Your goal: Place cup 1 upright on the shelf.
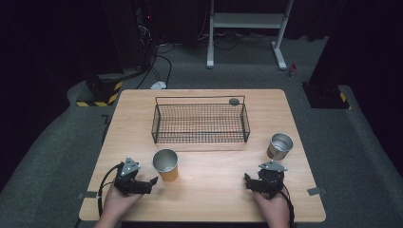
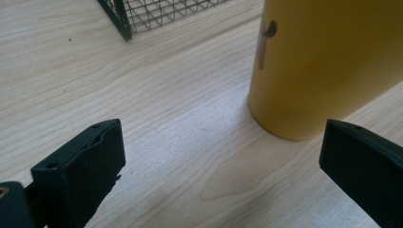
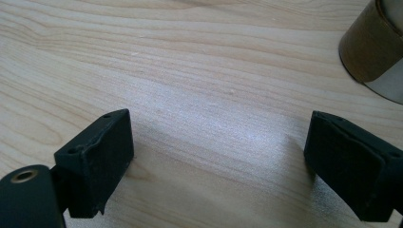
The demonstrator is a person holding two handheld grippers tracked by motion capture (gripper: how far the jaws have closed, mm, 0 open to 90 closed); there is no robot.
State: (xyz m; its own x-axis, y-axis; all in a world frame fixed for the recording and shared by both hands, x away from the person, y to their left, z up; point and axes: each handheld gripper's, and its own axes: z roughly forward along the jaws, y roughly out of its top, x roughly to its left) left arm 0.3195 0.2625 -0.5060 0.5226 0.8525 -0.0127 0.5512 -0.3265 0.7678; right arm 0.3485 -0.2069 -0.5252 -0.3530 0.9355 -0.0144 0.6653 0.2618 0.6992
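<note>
A yellow cup (image 1: 166, 165) with a shiny metal inside stands upright near the table's front left. My left gripper (image 1: 150, 183) rests on the table just left of and in front of it, jaws open and pointing right. In the left gripper view the yellow cup (image 2: 328, 61) rises close beyond the open left gripper (image 2: 221, 142), nearer its right jaw, with nothing between the jaws. A metal cup (image 1: 279, 145) stands at the right. My right gripper (image 1: 248, 183) lies in front of it, open and empty; the metal cup (image 3: 375, 47) shows at the upper right, beyond the open right gripper (image 3: 218, 137).
A black wire basket (image 1: 200, 138) sits at the middle back of the wooden table (image 1: 209, 199), its corner (image 2: 119, 19) visible in the left gripper view. A small grey round thing (image 1: 234, 101) lies by the basket's far right corner. Dark floor surrounds the table.
</note>
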